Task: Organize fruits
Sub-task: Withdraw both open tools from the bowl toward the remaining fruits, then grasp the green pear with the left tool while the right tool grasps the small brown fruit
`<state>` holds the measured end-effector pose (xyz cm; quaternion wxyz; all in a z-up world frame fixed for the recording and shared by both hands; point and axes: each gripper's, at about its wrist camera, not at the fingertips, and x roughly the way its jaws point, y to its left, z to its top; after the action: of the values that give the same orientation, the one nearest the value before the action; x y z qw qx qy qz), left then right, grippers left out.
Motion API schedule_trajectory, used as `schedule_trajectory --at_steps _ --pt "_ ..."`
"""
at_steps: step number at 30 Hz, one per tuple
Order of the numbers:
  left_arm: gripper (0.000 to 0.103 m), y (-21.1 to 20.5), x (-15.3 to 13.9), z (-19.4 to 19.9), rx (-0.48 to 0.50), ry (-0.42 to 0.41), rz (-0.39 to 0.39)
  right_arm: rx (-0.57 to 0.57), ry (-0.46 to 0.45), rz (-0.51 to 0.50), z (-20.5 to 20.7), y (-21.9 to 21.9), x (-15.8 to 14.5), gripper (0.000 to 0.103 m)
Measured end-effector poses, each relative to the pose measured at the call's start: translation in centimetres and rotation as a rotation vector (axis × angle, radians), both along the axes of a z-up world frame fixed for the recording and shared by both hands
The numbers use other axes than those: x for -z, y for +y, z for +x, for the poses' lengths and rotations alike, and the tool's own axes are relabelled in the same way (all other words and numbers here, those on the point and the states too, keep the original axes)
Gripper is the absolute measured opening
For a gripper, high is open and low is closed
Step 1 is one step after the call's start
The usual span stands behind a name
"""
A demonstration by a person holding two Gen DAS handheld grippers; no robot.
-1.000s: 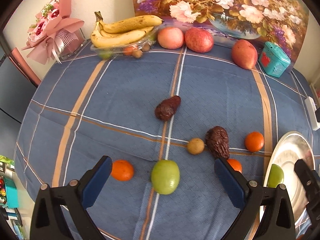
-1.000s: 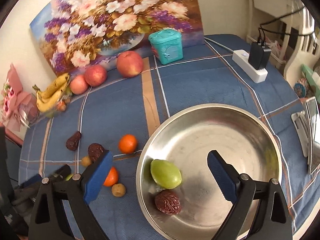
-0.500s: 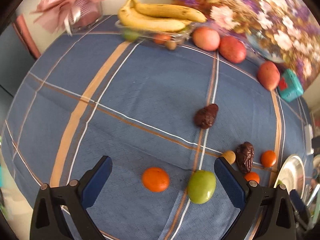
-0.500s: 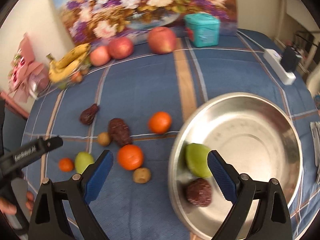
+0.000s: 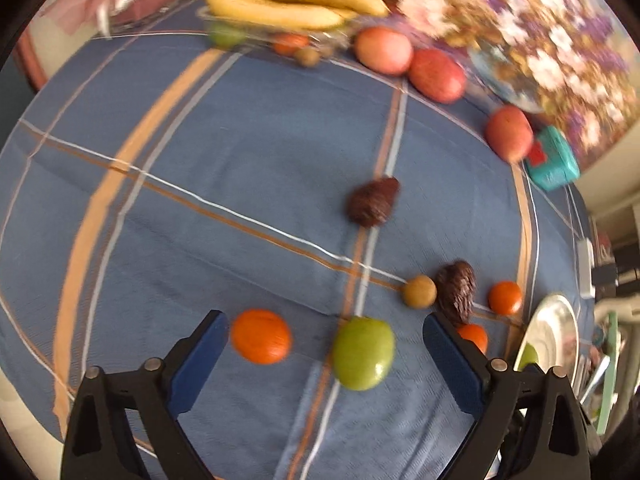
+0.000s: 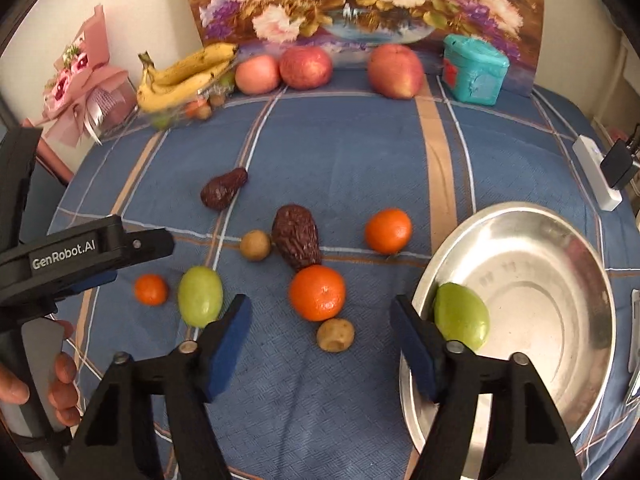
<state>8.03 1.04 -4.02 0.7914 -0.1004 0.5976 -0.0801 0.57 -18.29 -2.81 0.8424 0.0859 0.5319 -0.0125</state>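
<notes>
Looking down through the left wrist camera, the left gripper [image 5: 324, 344] hangs above a bench draped in blue plaid cloth [image 5: 240, 152], its jaws wide and easing inward, gripping nothing; a smooth green fruit [image 5: 363, 354] and a small glossy orange [image 5: 261, 341] lie on the cloth between its blue pads. Motion blur softens everything here, so the flower painting [image 5: 540, 32] and the bananas [image 5: 288, 4] at the far edge are smeared. Two wrinkled dark brown fruits [image 5: 373, 201] sit further out, and only a sliver of the steel bowl [image 5: 550, 336] shows at the right edge. Through the right wrist camera, sharper, the right gripper [image 6: 322, 322] is closing with nothing pressed between its pads; a large dimpled orange [image 6: 317, 293] and a rough tan round fruit [image 6: 335, 335] lie on the cloth between the fingers. The shiny round bowl [image 6: 540, 264] is partly hidden by the right finger and holds a second green fruit [image 6: 462, 317], itself half covered. A hand [image 6: 60, 384] holding the other gripper's handle is cut off at the lower left. Three red apples [image 6: 306, 67] line the back beside a teal box [image 6: 474, 69].
</notes>
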Motion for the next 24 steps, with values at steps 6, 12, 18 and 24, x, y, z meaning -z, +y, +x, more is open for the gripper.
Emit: schedule_trajectory --at_steps 6,12,18,24 --pt "0.088 -2.2 0.4 -0.5 0.065 -0.002 0.075 0.001 0.093 -0.019 0.2 0.2 2.4 0.055" --pt "0.084 -3.6 0.2 -1.0 0.098 -0.013 0.106 -0.029 0.137 -0.074 0.6 1.0 3.9 0.047" --pt "0.068 -5.2 0.2 -1.2 0.127 -0.001 0.106 -0.042 0.146 -0.093 0.7 1.6 4.4 0.035" --pt "0.065 -6.1 0.9 -1.4 0.143 0.018 0.088 -0.045 0.147 -0.098 0.4 2.2 4.7 0.028"
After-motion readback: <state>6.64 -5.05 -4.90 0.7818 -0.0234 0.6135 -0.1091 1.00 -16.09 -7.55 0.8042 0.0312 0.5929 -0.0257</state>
